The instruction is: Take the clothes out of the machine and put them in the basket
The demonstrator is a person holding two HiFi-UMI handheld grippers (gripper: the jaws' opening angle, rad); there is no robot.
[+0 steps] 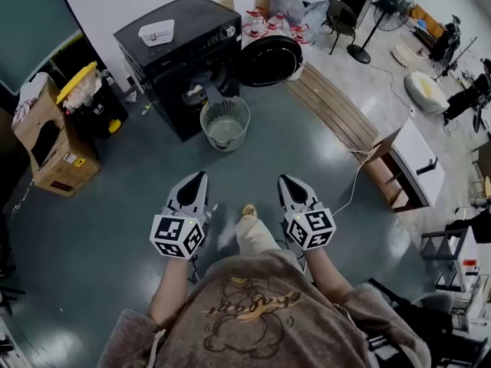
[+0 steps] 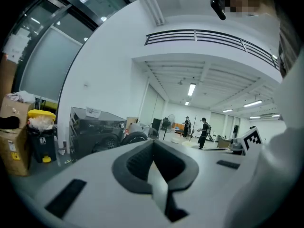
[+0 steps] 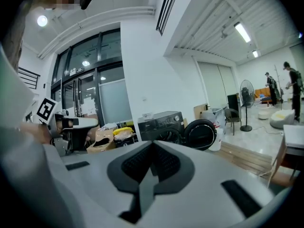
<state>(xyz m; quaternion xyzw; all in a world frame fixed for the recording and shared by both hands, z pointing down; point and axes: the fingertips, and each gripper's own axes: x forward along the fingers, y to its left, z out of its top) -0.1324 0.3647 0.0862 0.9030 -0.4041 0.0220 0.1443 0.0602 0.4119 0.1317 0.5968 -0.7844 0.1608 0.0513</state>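
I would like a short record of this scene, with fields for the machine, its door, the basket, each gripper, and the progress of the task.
machine: black washing machine, against the wall
door: round door open, swung to the machine's right side in the head view
basket: pale round basket on the floor, right in front of the machine's opening
basket contents: not clear from here
left gripper: jaws together, nothing held
right gripper: jaws together, nothing held
progress: both grippers apart from machine and basket; no garment taken yet
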